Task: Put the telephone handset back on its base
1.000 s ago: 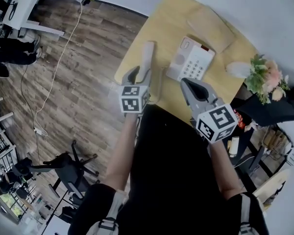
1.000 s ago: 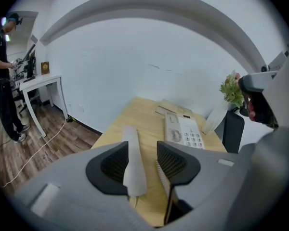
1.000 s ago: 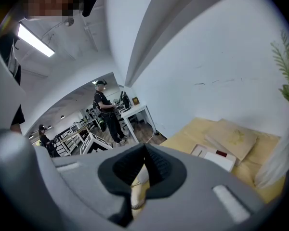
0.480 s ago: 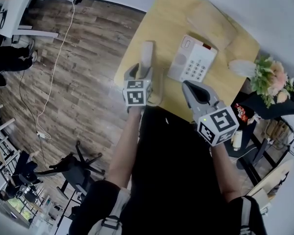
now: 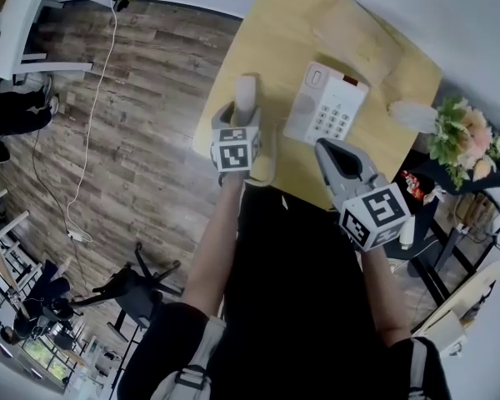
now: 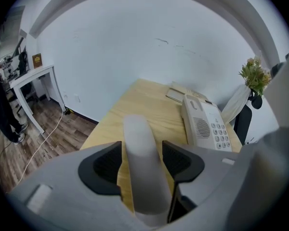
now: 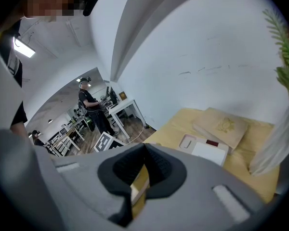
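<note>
Stands over a yellow desk [image 5: 275,40] with a hand-held gripper in each hand.

Points the left hand-held gripper [image 5: 242,122] steeply down at the handset [image 5: 246,94], lying flat on the desk near its left edge. Straddles the handset's middle with the jaws spread wide, just now opening further. Sets one dark pad on either side of the handset, with a thin gap at the right pad and no clear pressing at the left. Leaves the handset resting on the desk, just left of the phone base [image 5: 327,107] and apart from it, not yet on the cradle.

Holds the right hand-held gripper [image 5: 325,147] over the near part of the desk, close to the near end of the phone base without touching it. Presses its jaws together at the tips, with nothing between them.

Shows the phone base white, keypad facing up, lying at a slant across the middle of the desk. Beyond it, a flat tan board [image 5: 358,32] on the far part of the desk. At the desk's right end, a bunch of flowers [image 5: 458,136]. Left of the desk, a wooden floor [image 5: 150,140] with a white cable [image 5: 96,98] trailing across it.
</note>
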Available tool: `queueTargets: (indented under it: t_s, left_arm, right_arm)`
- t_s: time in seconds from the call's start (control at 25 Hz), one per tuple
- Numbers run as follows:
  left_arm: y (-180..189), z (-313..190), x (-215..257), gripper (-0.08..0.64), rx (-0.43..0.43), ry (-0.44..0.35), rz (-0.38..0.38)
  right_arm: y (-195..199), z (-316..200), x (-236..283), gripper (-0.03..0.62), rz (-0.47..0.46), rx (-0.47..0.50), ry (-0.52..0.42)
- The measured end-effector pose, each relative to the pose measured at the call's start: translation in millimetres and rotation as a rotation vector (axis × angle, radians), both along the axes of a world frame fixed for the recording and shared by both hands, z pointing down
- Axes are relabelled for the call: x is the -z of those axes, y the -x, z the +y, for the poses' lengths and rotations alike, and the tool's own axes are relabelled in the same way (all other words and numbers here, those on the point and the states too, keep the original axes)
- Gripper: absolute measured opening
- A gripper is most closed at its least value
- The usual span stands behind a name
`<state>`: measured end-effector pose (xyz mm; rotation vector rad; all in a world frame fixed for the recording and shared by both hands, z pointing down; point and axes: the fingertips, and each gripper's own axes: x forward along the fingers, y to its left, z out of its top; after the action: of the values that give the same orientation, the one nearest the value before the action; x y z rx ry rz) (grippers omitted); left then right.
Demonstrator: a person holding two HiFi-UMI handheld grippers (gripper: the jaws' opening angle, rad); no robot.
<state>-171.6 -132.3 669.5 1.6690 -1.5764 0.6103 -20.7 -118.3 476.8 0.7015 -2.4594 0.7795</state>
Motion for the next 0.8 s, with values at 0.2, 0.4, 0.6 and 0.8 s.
queueTargets:
  t_s: [0.2, 0.4, 0.6, 0.8]
  left_arm:
    - [3, -16, -5, 0.252, -0.022, 0.006, -0.033]
    - [3, -24, -9, 0.253, -0.025, 0.017, -0.049]
    - [4, -27, -14, 0.253, -0.029, 0.030, -0.071]
    - [5, -28, -17, 0.253, -0.009, 0.022, -0.099]
  right_arm:
    - [-1, -8, -2, 0.002, 0.004, -0.024, 0.010]
    - [-6, -14, -4, 0.002, 0.008, -0.044, 0.016]
    - [-10, -17, -4, 0.002, 0.010, -0.062, 0.019]
    - [-15, -17, -5, 0.002, 0.013, -0.074, 0.021]
